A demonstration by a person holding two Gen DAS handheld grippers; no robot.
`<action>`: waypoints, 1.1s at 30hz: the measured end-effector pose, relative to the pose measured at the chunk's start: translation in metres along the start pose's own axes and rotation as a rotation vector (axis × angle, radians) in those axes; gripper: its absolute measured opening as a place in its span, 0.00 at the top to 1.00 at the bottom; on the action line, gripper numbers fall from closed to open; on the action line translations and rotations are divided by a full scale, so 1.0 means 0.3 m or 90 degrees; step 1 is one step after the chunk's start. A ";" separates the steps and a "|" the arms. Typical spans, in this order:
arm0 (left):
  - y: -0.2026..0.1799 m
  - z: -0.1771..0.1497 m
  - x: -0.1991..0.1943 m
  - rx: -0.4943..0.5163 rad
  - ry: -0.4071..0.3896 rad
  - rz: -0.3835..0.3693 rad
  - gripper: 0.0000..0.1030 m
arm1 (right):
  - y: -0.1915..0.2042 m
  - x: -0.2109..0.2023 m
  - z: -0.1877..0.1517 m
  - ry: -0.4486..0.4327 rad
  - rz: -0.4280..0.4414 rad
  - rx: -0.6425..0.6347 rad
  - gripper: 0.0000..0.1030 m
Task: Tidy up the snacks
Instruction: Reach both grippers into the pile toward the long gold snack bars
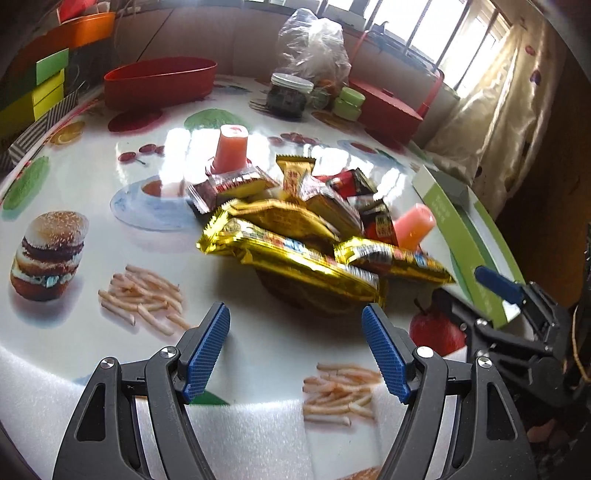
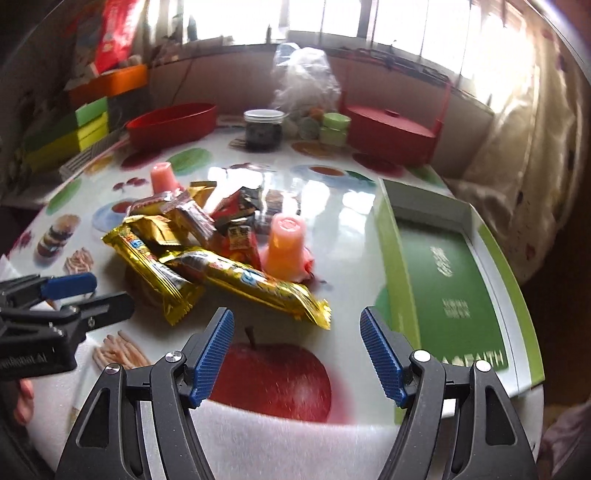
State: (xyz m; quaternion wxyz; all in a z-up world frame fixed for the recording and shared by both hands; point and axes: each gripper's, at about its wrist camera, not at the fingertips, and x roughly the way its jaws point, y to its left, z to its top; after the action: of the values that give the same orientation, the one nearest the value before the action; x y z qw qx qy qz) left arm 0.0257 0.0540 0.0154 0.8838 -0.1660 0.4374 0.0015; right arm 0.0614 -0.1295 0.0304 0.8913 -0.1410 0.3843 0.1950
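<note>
Gold-foil snack bars top a wrapper heap mid-bench | 2 pink jelly cups flank heap | green box right of heap | left gripper wide, holding nothing | right gripper wide, holding nothing

A glossy white table printed with burgers, fries and fruit fills the room's middle; behind its far edge runs a low brown wall under barred, sun-bright windows; right of the table hangs a cream patterned curtain; daylight glares off the tabletop.
</note>
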 end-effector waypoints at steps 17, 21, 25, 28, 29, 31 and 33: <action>0.078 0.120 0.068 -0.067 0.000 0.032 0.28 | 0.077 0.064 0.040 0.049 0.114 -0.078 0.31; 0.112 0.132 0.073 -0.079 0.006 0.053 0.28 | 0.082 0.047 0.045 0.042 0.134 -0.083 0.31; 0.108 0.117 0.062 -0.081 0.019 0.037 0.28 | 0.076 0.060 0.065 0.036 0.084 -0.104 0.31; 0.092 0.104 0.062 -0.081 0.032 0.022 0.28 | 0.077 0.083 0.073 0.043 0.082 -0.120 0.31; 0.084 0.099 0.062 -0.080 0.033 0.024 0.28 | 0.077 0.091 0.074 0.047 0.079 -0.126 0.31; 0.071 0.097 0.066 -0.076 0.034 0.034 0.28 | 0.077 0.107 0.078 0.051 0.082 -0.131 0.31; 0.063 0.097 0.067 -0.080 0.039 0.032 0.28 | 0.078 0.121 0.076 0.057 0.084 -0.132 0.33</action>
State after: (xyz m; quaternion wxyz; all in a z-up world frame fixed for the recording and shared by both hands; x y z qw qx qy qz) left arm 0.0578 0.0775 0.0107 0.8574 -0.2104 0.4674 0.0460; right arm 0.0879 -0.0911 0.0165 0.8393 -0.2153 0.4097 0.2852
